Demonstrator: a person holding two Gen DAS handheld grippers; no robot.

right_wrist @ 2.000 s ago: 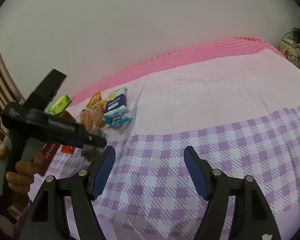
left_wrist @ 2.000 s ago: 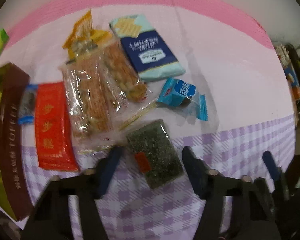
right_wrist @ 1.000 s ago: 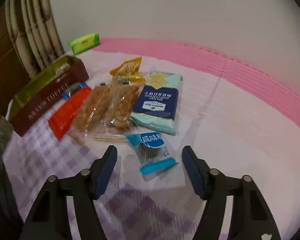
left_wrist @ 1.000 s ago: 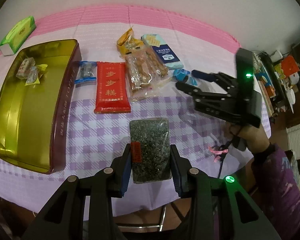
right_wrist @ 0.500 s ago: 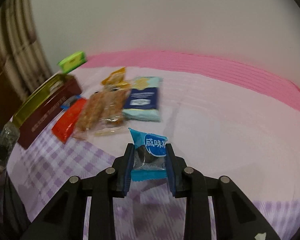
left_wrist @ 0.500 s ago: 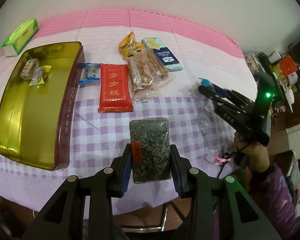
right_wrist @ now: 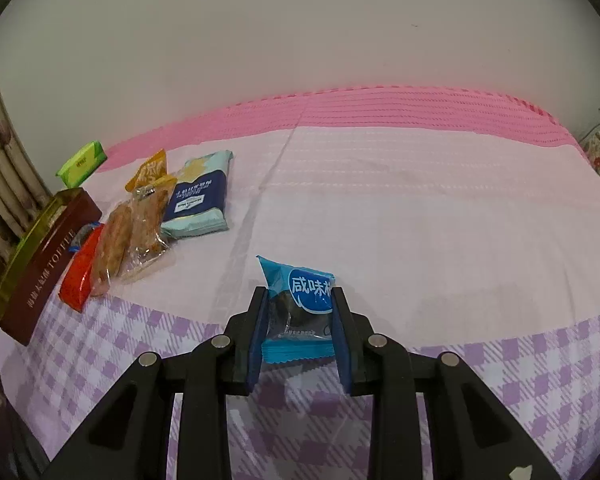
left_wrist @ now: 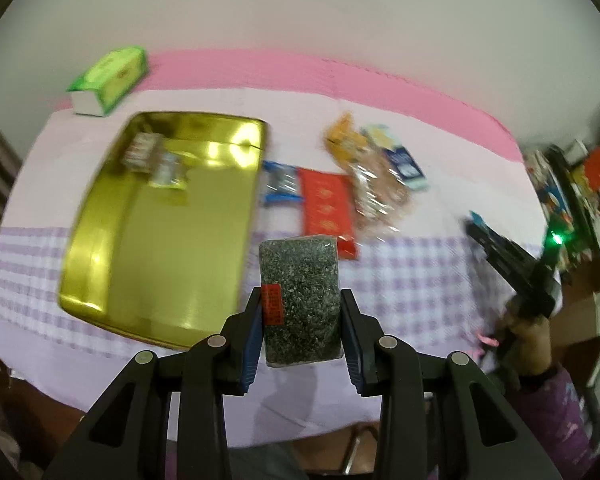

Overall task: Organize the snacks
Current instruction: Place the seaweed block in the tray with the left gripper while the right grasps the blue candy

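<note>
The dark speckled packet point(left_wrist: 300, 300) is clamped between the left gripper point(left_wrist: 300, 332) jaws, held above the table's point(left_wrist: 400, 292) checked near edge, just right of the gold tin point(left_wrist: 156, 248). The blue wrapped snack point(right_wrist: 300, 312) is pinched in the right gripper point(right_wrist: 298, 340), above the table's front part

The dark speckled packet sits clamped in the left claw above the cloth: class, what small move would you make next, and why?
Probably carry the dark speckled packet leftward over the gold tin before opening. The left claw is shut on it, the tin lies open just left of it with two small snacks inside, and the packet hangs past the tin's rim, over the checked cloth.
</note>
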